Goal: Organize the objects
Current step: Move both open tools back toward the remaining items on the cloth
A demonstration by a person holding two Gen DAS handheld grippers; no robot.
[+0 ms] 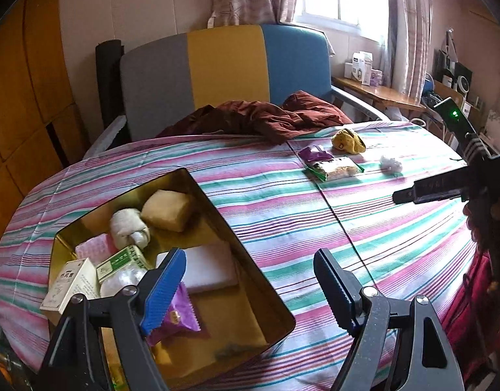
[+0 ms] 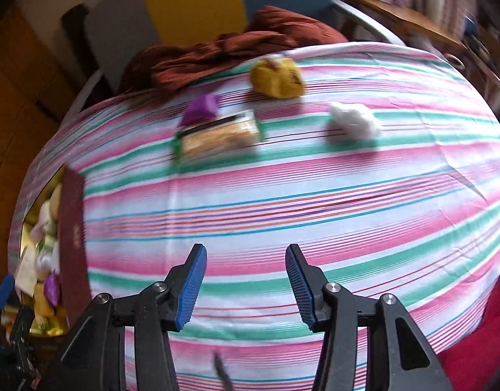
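A gold tin box [image 1: 217,208] sits on the striped tablecloth at the left and holds several items, among them a purple packet [image 1: 180,317], a white sponge [image 1: 211,267] and small cartons. My left gripper [image 1: 250,260] is open and empty over the box's right rim. Farther off lie a snack packet [image 1: 336,167], a purple wrapper [image 1: 313,153], a yellow plush [image 1: 347,140] and a white cotton wad [image 1: 390,164]. My right gripper [image 2: 246,257] is open and empty above the cloth, short of the snack packet [image 2: 217,137], the plush [image 2: 277,78] and the cotton wad [image 2: 354,119]. The box [image 2: 72,238] shows at its left.
A dark red cloth [image 1: 259,117] lies at the table's far edge, before a grey, yellow and blue chair back [image 1: 224,68]. A wooden shelf [image 1: 380,94] with boxes stands at the back right. The right gripper's body [image 1: 462,182] juts in from the right.
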